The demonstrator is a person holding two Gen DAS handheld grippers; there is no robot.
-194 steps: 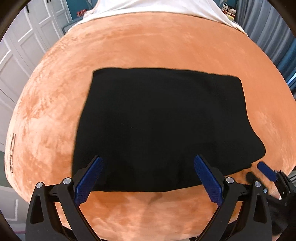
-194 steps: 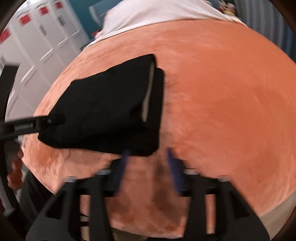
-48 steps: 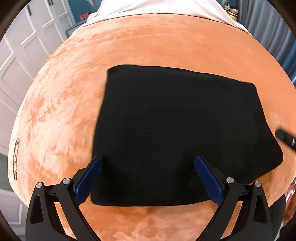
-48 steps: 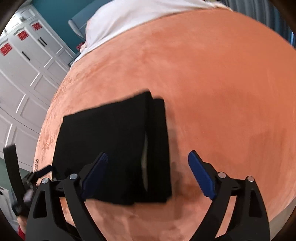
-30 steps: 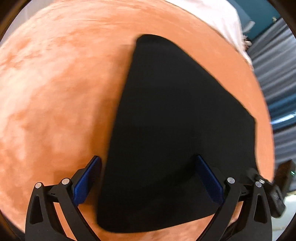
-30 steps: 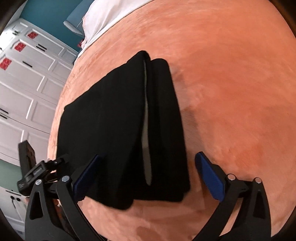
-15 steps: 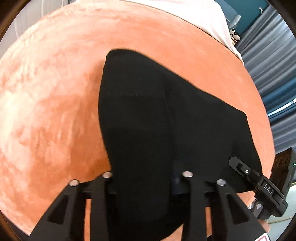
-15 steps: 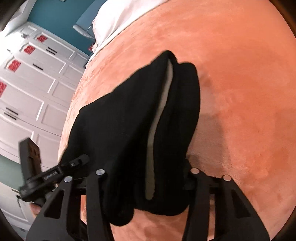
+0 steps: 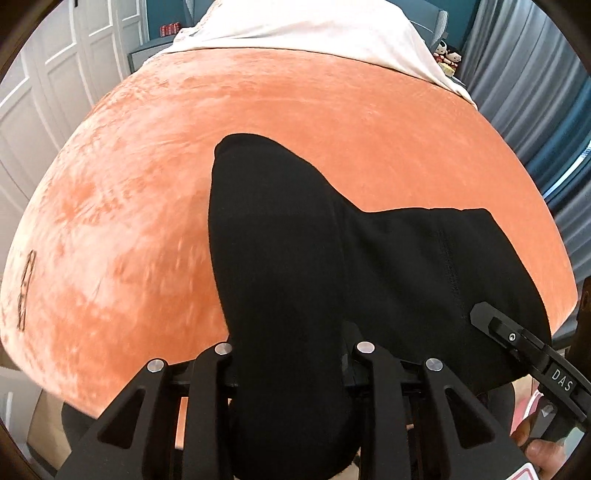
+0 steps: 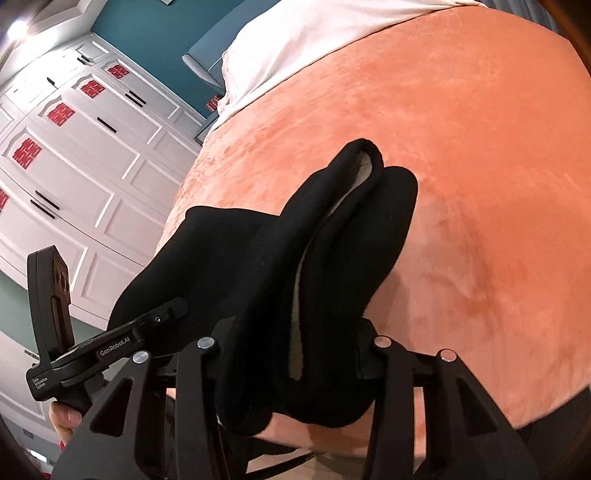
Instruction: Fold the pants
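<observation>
Orange velvety bed cover carries the folded black fleece-lined pants, whose near edge bunches at 6 o'clock, pinched by the left gripper and the right gripper, white wardrobe doors at 9 o'clock.

An orange velvety blanket covers the bed, with a white sheet across its far end. White panelled wardrobes bearing red paper cutouts stand to the left before a teal wall. Grey-blue curtains hang on the right, small dolls just beside them.
</observation>
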